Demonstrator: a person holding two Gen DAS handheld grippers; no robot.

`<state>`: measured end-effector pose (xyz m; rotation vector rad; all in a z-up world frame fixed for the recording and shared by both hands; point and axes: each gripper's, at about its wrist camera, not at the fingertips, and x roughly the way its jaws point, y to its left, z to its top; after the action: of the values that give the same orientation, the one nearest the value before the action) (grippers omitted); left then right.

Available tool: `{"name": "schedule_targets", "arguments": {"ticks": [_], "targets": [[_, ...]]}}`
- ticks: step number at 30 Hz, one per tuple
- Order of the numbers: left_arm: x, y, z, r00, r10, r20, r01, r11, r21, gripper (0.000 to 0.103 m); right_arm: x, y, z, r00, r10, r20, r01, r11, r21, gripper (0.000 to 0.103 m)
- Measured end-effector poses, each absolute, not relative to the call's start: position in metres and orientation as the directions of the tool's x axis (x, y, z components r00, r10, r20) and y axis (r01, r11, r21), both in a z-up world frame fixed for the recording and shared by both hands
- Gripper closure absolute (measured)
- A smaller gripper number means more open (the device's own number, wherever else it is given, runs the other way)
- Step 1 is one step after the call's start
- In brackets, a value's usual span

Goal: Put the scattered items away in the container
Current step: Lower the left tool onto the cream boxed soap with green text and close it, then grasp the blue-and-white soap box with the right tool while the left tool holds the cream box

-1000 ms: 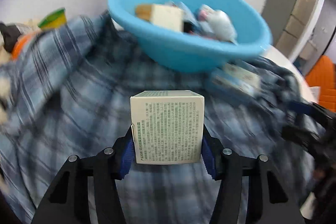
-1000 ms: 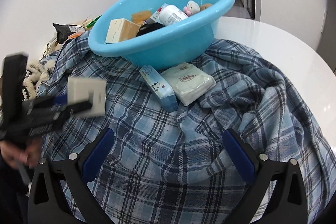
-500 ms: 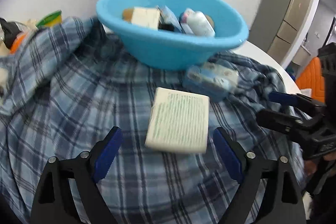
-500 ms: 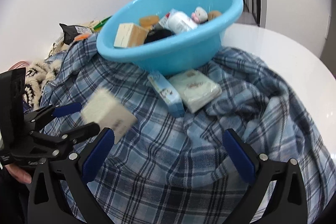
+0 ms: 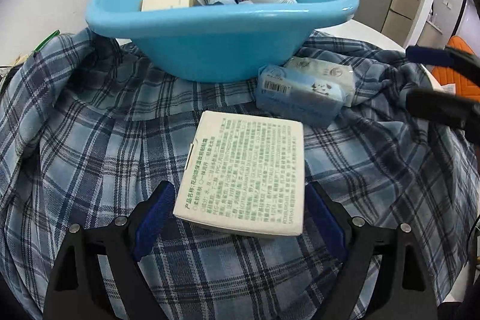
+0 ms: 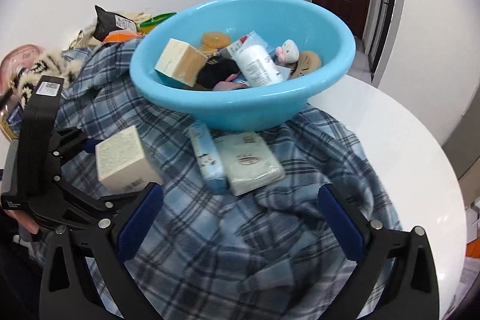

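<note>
Left wrist view
- Jaws: left gripper (image 5: 237, 218) spread apart, gripping nothing.
- Box: white box (image 5: 244, 174) lies flat on the plaid cloth (image 5: 90, 140) between the jaws, long axis pointing ahead to the blue basin (image 5: 216, 47).
- Ahead right: blue packet (image 5: 300, 95) and tissue pack (image 5: 324, 72) lie touching, below the basin wall.

Right wrist view
- Jaws: right gripper (image 6: 240, 218) wide apart, empty.
- Box: far left of these jaws; left arm is nearer.
- In the way: basin rim stands higher than the box.
</note>
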<state>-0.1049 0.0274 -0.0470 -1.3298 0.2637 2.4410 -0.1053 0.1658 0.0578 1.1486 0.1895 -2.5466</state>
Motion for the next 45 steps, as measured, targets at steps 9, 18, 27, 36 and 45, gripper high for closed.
{"name": "schedule_targets", "arguments": {"ticks": [9,18,27,36,45], "targets": [[-0.098,-0.002,-0.039,-0.547,0.197,-0.814,-0.208,-0.973,-0.096,0.045,-0.104,0.157,0.039,-0.579,-0.275,-0.767,0.369,-0.928,0.053,0.000],[-0.076,-0.004,-0.035,-0.543,0.183,-0.820,-0.208,-0.975,-0.080,0.045,-0.111,0.145,0.035,-0.577,-0.307,-0.757,0.408,-0.911,0.060,0.001],[-0.075,0.002,-0.037,-0.531,0.197,-0.824,-0.233,-0.969,-0.081,0.044,-0.132,0.149,0.029,-0.589,-0.262,-0.764,0.411,-0.912,-0.005,0.001],[-0.074,0.004,-0.038,-0.507,0.235,-0.829,-0.252,-0.961,-0.118,0.044,-0.149,0.160,0.020,-0.555,-0.301,-0.775,0.430,-0.902,0.042,0.001],[-0.070,0.004,-0.040,-0.500,0.245,-0.831,-0.260,-0.957,-0.126,0.044,-0.161,0.146,0.002,-0.538,-0.264,-0.800,0.478,-0.878,-0.032,0.014]]}}
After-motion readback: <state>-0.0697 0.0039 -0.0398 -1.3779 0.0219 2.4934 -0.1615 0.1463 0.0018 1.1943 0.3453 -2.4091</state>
